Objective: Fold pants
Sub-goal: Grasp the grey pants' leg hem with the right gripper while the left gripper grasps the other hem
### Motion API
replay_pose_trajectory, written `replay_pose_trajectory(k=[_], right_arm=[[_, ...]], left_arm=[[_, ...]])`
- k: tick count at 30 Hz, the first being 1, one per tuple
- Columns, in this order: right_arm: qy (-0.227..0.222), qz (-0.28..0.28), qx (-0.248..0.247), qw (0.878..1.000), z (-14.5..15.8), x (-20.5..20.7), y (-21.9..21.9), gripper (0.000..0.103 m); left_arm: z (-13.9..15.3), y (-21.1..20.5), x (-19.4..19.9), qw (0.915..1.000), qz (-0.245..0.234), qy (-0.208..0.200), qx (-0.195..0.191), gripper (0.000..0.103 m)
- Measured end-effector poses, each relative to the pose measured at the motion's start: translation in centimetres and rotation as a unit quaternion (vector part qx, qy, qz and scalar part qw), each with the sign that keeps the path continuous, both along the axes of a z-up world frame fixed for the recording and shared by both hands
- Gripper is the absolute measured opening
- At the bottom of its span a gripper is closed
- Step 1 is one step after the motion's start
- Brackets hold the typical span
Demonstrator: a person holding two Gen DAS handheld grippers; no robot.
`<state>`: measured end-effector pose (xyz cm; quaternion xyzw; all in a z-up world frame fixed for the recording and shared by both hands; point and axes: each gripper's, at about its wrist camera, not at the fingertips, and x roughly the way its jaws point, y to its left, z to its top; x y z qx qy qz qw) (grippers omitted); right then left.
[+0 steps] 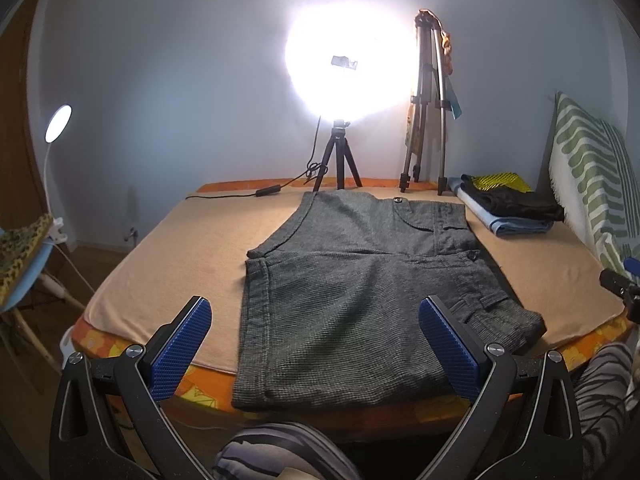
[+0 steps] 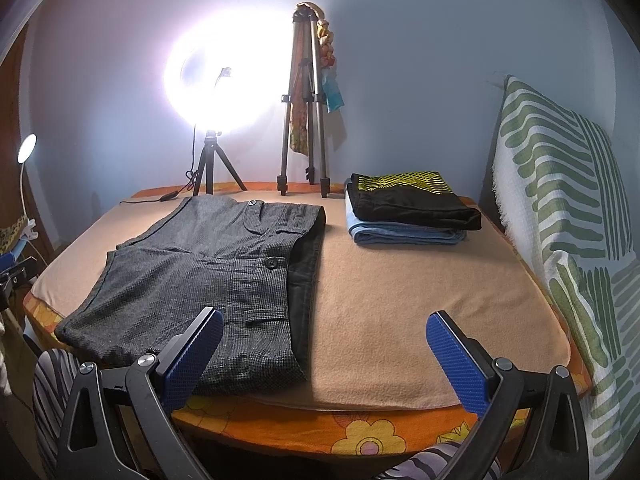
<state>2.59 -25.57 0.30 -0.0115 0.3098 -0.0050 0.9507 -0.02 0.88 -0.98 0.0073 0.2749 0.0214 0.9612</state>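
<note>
Blue-padded left gripper (image 1: 315,342) and right gripper (image 2: 325,354) hover spread wide, empty, above the grey tweed pants (image 1: 360,292) lying folded flat on the peach blanket (image 2: 400,300).

Grey pants (image 2: 208,276) flat on peach blanket (image 2: 400,300), right tool (image 2: 325,344) spread wide, empty

Both wrist cams sit low at table's (image 1: 168,240) near edge, facing wall; left cam further left, views overlap.
</note>
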Motion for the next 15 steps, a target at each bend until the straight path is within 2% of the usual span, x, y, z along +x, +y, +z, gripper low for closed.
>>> replay_pose_trajectory(k=[7,10,15], right_arm=[[0.006,0.043,-0.015,0.999,-0.4,0.6,0.2,0.095],[0.009,0.071,-0.036,0.997,-0.7,1.0,0.5,0.092],[0.027,0.125,-0.073,0.989,-1.7,2.1,1.2,0.087]], left_arm=[[-0.8,1.4,0.5,0.9993,-0.035,0.009,0.001,0.101],[-1.5,1.7,0.9,0.9979,-0.053,0.026,0.026,0.091],[-2.9,2.4,1.9,0.9936,-0.087,0.066,0.026,0.083]])
